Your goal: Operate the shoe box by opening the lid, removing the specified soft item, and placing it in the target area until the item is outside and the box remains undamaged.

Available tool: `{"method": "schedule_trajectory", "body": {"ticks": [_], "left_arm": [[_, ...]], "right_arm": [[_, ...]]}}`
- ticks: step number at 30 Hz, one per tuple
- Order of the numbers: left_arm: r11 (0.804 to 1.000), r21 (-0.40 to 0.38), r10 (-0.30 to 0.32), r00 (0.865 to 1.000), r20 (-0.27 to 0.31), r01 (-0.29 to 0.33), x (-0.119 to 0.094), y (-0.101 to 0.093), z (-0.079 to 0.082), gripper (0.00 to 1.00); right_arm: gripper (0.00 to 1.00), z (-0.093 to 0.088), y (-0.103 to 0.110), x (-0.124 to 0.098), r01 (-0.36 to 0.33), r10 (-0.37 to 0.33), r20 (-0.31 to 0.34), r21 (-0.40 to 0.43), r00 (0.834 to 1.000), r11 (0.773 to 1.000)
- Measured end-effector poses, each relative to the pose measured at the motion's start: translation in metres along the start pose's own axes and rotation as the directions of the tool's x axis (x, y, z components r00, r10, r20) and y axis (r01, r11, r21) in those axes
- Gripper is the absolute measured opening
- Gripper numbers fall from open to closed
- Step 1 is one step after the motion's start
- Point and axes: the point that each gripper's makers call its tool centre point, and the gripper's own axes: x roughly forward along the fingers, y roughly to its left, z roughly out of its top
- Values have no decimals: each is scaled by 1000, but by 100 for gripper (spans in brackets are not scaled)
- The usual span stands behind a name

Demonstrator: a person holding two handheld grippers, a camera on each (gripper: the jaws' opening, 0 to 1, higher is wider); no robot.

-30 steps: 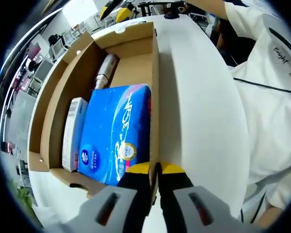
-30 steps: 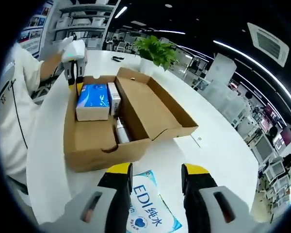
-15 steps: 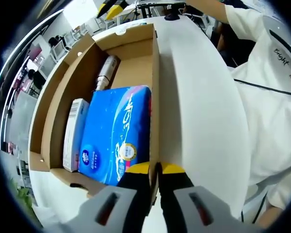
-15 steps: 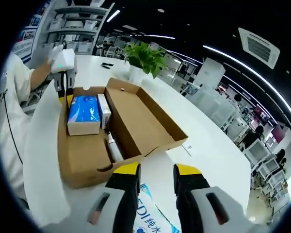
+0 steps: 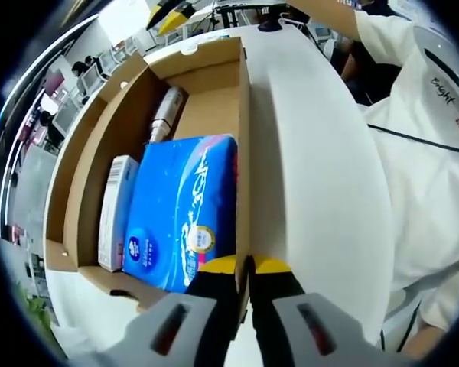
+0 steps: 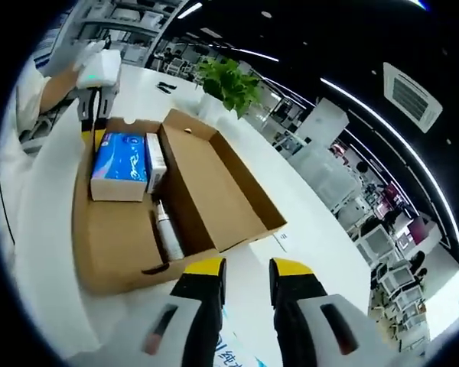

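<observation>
Right tool (image 6: 241,269) has narrowed vs 1 s ago, jaws near-closed over white-blue soft wipes pack (image 6: 231,356), bottom of frame, on white counter (image 6: 314,229) — item's out. Left tool (image 5: 243,267) unchanged, clamped on open brown cardboard shoe box (image 5: 246,145) wall, lower centre.

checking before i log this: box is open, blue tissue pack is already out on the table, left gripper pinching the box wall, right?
Not quite. The blue tissue pack is still inside the shoe box, beside a small white carton, as the left gripper view shows. The rest holds: the box is open, and the left gripper is shut on its wall.
</observation>
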Motion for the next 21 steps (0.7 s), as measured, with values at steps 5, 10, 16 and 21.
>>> {"method": "schedule_trajectory", "body": {"ticks": [5, 10, 16, 21], "left_arm": [[1000, 1, -3, 1000, -4, 3, 0, 0, 0, 3], [1000, 2, 3, 1000, 0, -3, 0, 0, 0, 3], [1000, -3, 1, 1000, 0, -1, 0, 0, 0, 4], [1000, 6, 10, 1000, 2, -10, 0, -1, 0, 4]], "right_arm": [[22, 12, -4, -5, 23, -27, 68, 65, 997, 998], [22, 16, -9, -7, 14, -39, 138, 176, 990, 984], [29, 13, -7, -20, 68, -128, 180, 308, 975, 949], [28, 4, 1, -35, 55, -180, 260, 426, 949, 903]]}}
